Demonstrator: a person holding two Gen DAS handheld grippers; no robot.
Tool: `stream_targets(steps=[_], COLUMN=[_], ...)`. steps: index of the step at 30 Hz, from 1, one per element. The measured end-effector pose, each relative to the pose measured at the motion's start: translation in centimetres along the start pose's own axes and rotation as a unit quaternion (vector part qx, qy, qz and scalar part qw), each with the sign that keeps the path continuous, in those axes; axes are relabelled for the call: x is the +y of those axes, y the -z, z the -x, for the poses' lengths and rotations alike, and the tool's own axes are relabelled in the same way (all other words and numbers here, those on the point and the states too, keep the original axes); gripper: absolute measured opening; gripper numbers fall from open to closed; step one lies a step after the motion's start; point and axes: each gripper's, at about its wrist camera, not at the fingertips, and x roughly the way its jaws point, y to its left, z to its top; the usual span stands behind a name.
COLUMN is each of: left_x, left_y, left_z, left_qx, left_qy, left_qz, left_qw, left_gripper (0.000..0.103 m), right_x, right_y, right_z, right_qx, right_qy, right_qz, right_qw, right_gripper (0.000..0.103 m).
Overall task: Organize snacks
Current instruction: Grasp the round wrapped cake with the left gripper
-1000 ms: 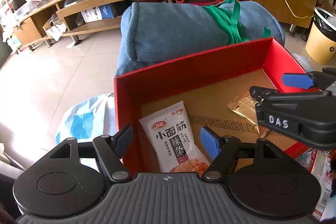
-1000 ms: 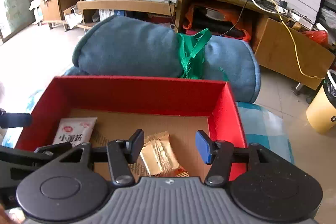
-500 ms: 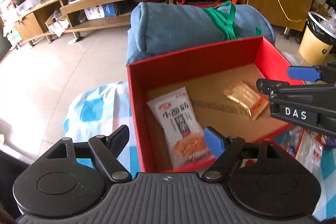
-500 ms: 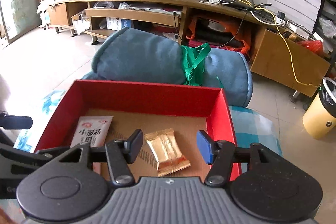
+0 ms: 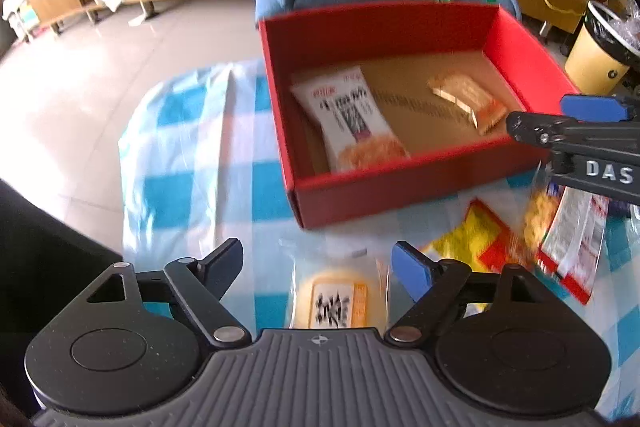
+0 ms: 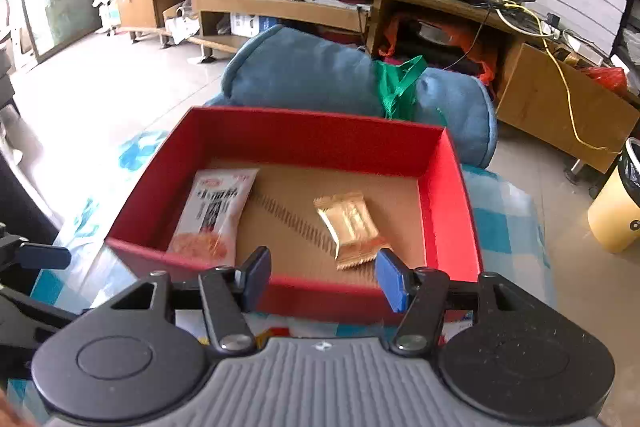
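Blue-and-white checked cloth (image 5: 200, 147) covers the bench, and beyond it a tiled floor runs to a long wooden shelf unit (image 6: 304, 7) with a screen on top. A rolled blue cushion (image 6: 320, 75) tied with a green strap lies just behind a red box (image 6: 444, 195) that sits on the cloth.

Inside the box, on its brown cardboard floor, a white snack packet (image 6: 212, 215) lies toward the left wall and a gold wrapped snack (image 6: 352, 227) lies toward the right, the two apart from each other.

Outside the box, near its front wall, a yellow bun in a clear wrapper (image 5: 336, 299) rests on the cloth, with a yellow and red packet (image 5: 484, 239) and another clear-wrapped packet (image 5: 568, 231) to its right.

The left claw (image 5: 318, 263) hangs over the bun with its jaws opening; the bun shows between the tips, but the pads do not press on it. The right claw (image 6: 320, 277) hovers over the box's front wall, its jaws spread with nothing pinched. It also shows at the right edge of the left wrist view.
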Motion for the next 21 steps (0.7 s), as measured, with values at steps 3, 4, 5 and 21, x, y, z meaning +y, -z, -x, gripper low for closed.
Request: stream_targets(steps=[3,4,5,21], left_x=[-0.3,-0.4,-0.5,-0.1], left_y=[0.8,1.0,1.2,2.2], left_z=[-0.8,-1.0,-1.2,-2.9], left_qx=[0.014,0.018,0.023,0.07], left_qy=[-0.004,-0.001,0.002,0.027], left_qz=[-0.007,-0.007,-0.008,0.01], left_qw=[0.9999,0.9998,0.9997,0.9971], left_gripper=[0.087,0.087,0.087,0.066], right_x=[0.2,0.1,0.0,-5.4], right_y=[0.6,0.8,0.9,2.8], right_z=[0.3,0.4,0.5,0.6], right_qx=[0.006,0.007,0.009,0.055], right_qy=[-0.003,-0.004,-0.005,0.014], right_qz=[0.003,0.004,0.004,-0.055], right_qw=[1.0,1.0,1.0,0.997], right_gripper=[0.057,0.057,0.057,0.058])
